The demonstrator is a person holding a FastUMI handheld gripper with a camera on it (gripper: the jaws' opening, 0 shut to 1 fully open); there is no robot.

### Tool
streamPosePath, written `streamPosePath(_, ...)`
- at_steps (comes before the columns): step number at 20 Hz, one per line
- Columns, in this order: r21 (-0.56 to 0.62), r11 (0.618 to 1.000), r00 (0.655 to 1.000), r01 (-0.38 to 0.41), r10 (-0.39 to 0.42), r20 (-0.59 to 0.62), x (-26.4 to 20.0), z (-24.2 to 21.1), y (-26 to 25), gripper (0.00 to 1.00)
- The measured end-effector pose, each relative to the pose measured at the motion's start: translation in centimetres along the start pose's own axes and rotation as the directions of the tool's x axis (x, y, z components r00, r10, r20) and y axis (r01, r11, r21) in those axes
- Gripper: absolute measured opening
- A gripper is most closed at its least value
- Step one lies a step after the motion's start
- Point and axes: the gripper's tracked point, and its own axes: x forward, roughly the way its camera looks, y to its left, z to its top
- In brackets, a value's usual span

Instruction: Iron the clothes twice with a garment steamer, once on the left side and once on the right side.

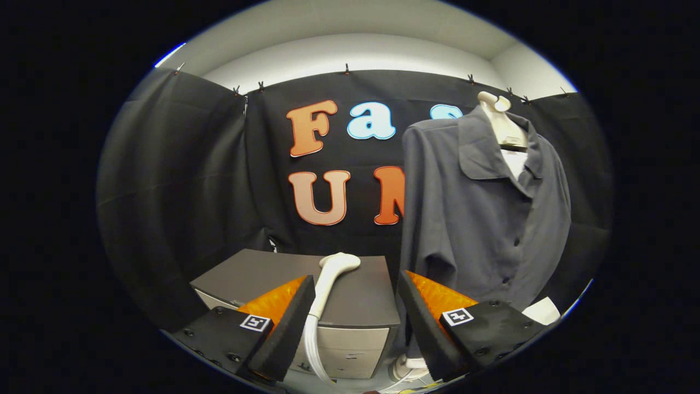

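Hand-held gripper point(355, 306) with two wedge-shaped fingers.
Each finger is orange with a black foam pad, a black screwed base and a small square marker.

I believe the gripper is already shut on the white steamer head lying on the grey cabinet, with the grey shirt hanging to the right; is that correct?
Not quite. In the gripper view the gripper is open; the steamer head lies on the grey cabinet, ungripped, beside one finger. The grey shirt does hang to the right.
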Motion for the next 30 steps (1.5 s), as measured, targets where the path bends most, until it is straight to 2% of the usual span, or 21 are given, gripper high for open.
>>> streamPosePath(8, -0.012, 1.0, 0.991, -0.025, 0.023, -0.131, 7.9, -4.0, 4.8, 0.98)
streamPosePath(16, 0.003, 0.998, 0.96, 0.055, -0.052, -0.274, 15.8, -7.8, 4.9, 0.99)
streamPosePath(25, -0.014, 0.995, 0.917, 0.097, -0.095, -0.387, 21.5, -11.5, 4.3, 0.99)
streamPosePath(29, -0.021, 0.995, 0.895, 0.095, -0.095, -0.436, 22.6, -13.3, 4.7, 0.84)
streamPosePath(30, -0.023, 0.995, 0.89, 0.098, -0.098, -0.445, 22.7, -13.7, 4.8, 0.78)
